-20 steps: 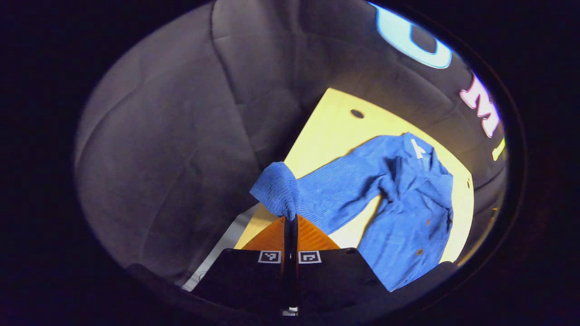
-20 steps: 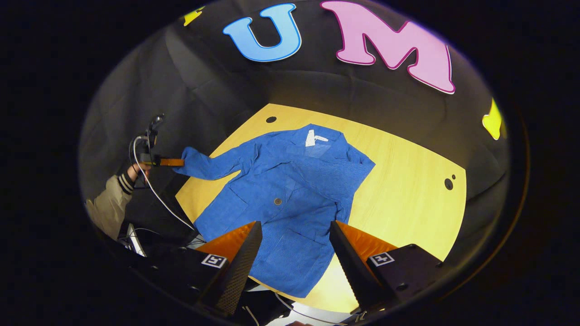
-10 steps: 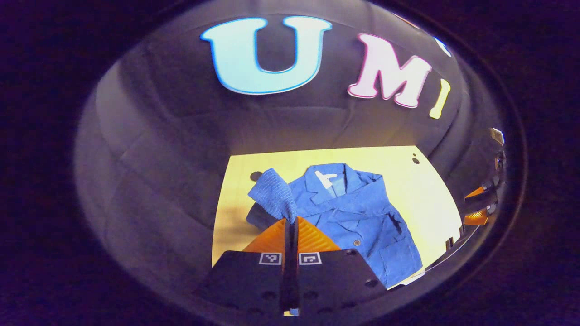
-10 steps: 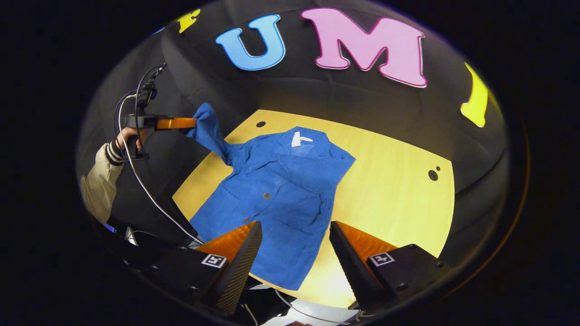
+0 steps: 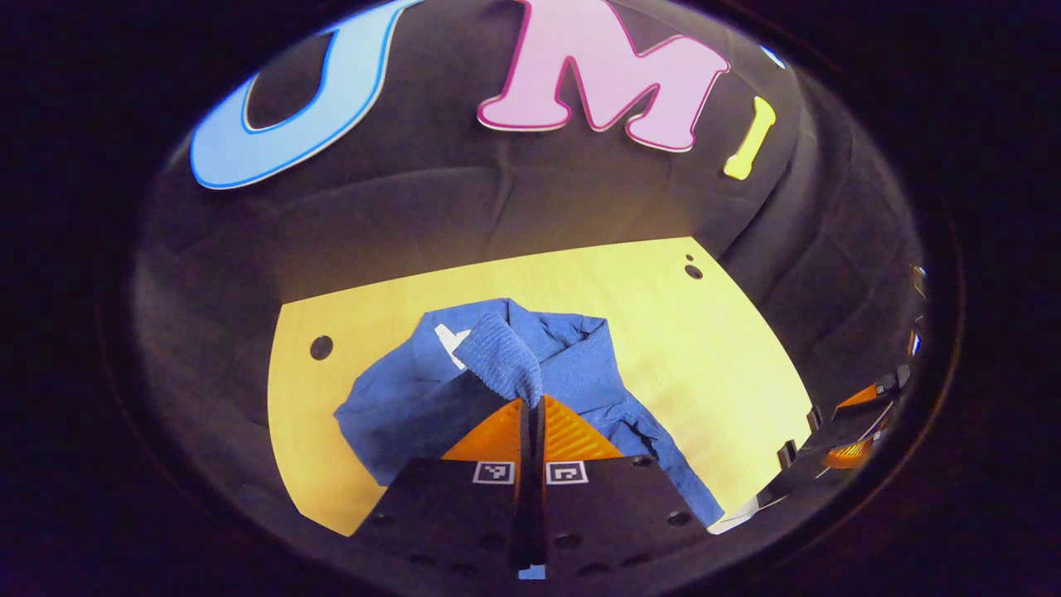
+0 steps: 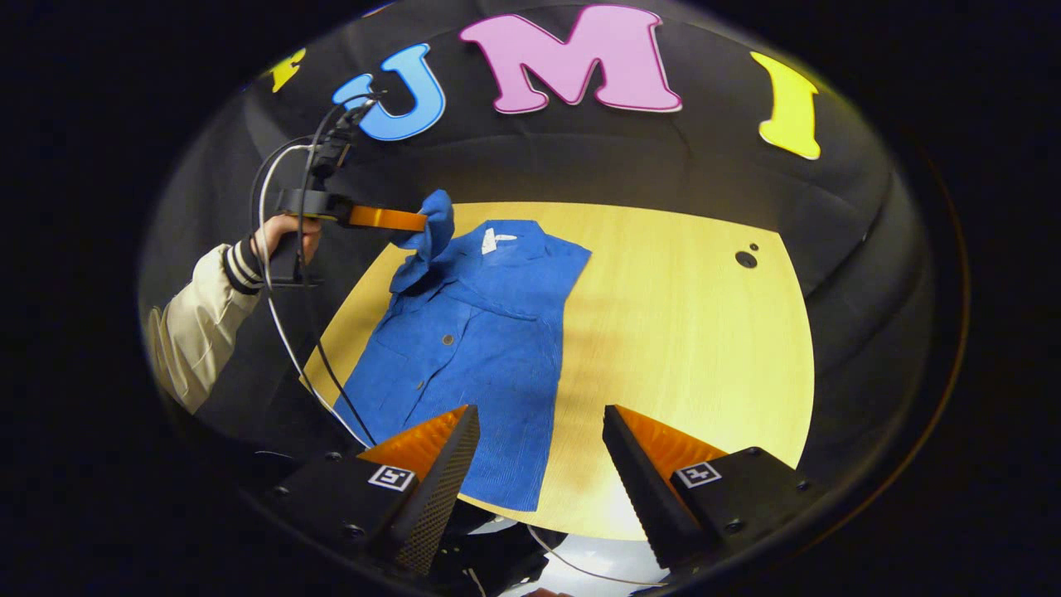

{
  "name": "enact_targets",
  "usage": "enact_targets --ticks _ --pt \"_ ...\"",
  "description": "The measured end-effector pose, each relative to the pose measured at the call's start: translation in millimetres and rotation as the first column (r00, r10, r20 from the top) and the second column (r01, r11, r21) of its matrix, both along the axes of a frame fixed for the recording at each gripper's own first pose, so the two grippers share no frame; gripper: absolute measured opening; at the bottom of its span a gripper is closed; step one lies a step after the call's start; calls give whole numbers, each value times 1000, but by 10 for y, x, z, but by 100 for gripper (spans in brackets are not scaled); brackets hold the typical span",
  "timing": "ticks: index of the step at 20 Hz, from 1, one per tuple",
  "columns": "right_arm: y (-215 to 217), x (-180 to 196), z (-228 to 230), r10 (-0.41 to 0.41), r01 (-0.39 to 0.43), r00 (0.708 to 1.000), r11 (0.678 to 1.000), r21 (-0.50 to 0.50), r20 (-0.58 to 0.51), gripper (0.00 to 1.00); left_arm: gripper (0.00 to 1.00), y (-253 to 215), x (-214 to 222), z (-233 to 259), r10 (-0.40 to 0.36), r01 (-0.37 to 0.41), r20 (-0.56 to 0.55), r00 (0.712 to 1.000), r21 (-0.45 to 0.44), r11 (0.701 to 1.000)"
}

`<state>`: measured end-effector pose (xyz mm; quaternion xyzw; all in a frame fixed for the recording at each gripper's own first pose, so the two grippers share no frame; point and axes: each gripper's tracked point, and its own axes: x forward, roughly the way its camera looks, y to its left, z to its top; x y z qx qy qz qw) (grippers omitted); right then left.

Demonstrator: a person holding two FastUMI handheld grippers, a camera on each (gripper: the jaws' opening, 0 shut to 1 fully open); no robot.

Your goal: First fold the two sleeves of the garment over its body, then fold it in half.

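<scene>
One blue corduroy jacket (image 6: 481, 332) lay front-up on the yellow wooden table (image 6: 688, 348), its collar toward the booth's back wall and its hem toward the near edge. The left gripper (image 5: 531, 405) had its two orange fingers pressed together on the cuff of one sleeve (image 5: 501, 361), which it held lifted above the jacket's collar area; in the right gripper view that same gripper (image 6: 419, 220) appeared above the far left corner of the jacket, carried by a hand (image 6: 286, 236) in a cream sleeve with a striped cuff (a white cable hung from it). The right gripper (image 6: 539, 431) hovered over the near edge of the table with its two fingers spread wide and nothing between them, the jacket's hem just ahead and to the left of the gap. The jacket's other sleeve lay folded over its body.
</scene>
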<state>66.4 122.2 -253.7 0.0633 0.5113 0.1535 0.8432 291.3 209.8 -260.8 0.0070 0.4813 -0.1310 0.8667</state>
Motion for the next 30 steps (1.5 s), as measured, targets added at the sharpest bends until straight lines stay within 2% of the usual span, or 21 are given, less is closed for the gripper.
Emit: enact_targets --ticks 5,7,8,9,10,11,12,13,14,15,16,17,20,22,23,24,27,30 --pt "-169 -170 -250 -76 78 996 997 29 -50 98 0 -511 284 -705 -25 26 -109 994 9 1000" --pt "-259 -223 -363 -96 99 993 995 30 -70 98 0 -707 325 -913 -62 65 -134 989 14 998" --pt "-285 -250 -408 -104 107 991 994 33 -82 97 0 -907 264 -981 -117 112 -167 979 -39 993" --pt "-300 -265 -449 -108 112 990 993 35 -92 98 5 -1102 184 -988 -168 151 -196 966 -100 983" --pt "-317 -265 -481 -109 113 989 993 36 -100 97 5 -1223 209 -1046 -181 160 -201 963 -117 980" --pt "-327 -267 -498 -107 111 989 993 36 -103 98 19 -1281 255 -1044 -187 162 -184 965 -141 977" --pt "-341 -260 -509 -104 108 989 994 36 -104 97 27 -1329 313 -1041 -176 151 -168 970 -150 977" --pt "-355 -261 -521 -101 105 990 994 39 -102 97 42 -1406 294 -997 -178 148 -161 971 -179 973" --pt "-365 -253 -534 -99 104 990 994 42 -104 97 43 -1462 266 -944 -184 150 -163 969 -201 968" --pt "-378 -261 -555 -97 103 989 994 44 -109 97 59 -1464 231 -928 -187 152 -170 967 -203 967" --pt "-394 -261 -584 -99 104 989 994 45 -114 97 67 -1424 178 -900 -184 151 -175 967 -186 971" --pt "-398 -273 -600 -101 107 988 993 49 -118 97 85 -1379 161 -848 -177 150 -164 970 -169 974" --pt "-315 -250 -658 -98 108 986 992 69 -135 97 85 -1141 -71 -670 -130 109 -163 978 -132 985" --pt "-236 -276 -672 -81 92 987 993 72 -141 97 85 -844 -395 -606 -86 70 -200 976 -86 994" --pt "-164 -294 -682 -73 84 986 994 76 -148 97 82 -718 -603 -579 -77 63 -214 974 -72 995" --pt "-86 -304 -698 -63 76 986 994 82 -156 98 85 -539 -830 -575 -67 57 -220 973 -51 997" --pt "152 -383 -802 -29 44 981 996 80 -189 99 85 71 -1555 -644 4 2 -245 970 25 1000" --pt "325 -527 -981 15 -5 972 999 42 -236 99 85 666 -2368 -861 98 -79 -319 943 71 994"
